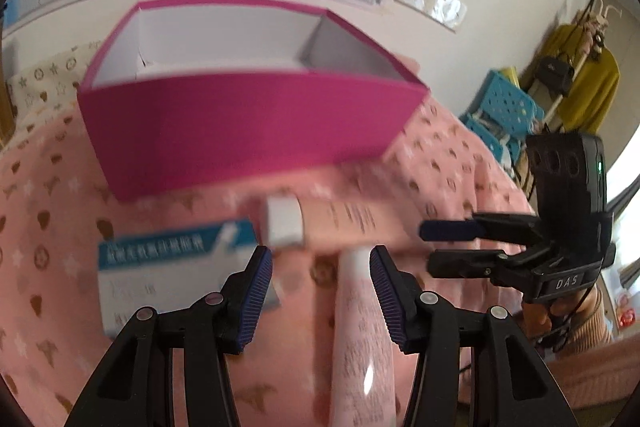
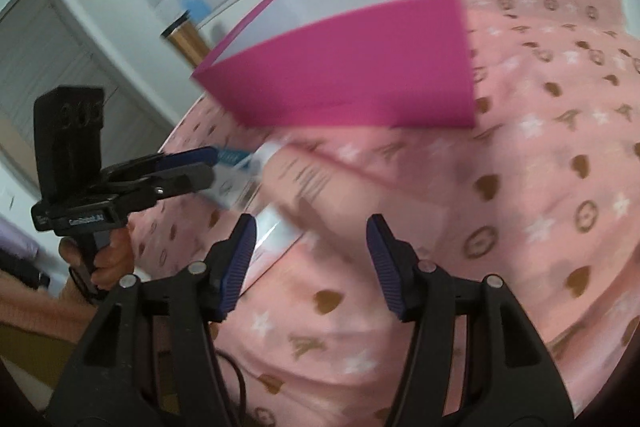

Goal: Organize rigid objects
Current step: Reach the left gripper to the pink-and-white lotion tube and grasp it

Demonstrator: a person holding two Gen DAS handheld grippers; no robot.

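your left claw (image 1: 321, 281) and right claw (image 2: 311, 253) both released; open magenta cardboard box (image 1: 240, 123) on pink patterned cloth (image 1: 440, 155), pale pink tube (image 1: 362, 327) lying near it.

"DAS" reads in pale letters on the black body of the right gripper (image 1: 454, 243); print on the blue-and-white carton (image 1: 176, 267) beside the left claw is blurred.

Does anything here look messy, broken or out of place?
Nothing looks broken or spilled. The pink tubes and the blue-and-white carton lie loose at odd angles on the pink cloth, in front of the magenta box, whose visible interior looks bare. Both frames are blurred.
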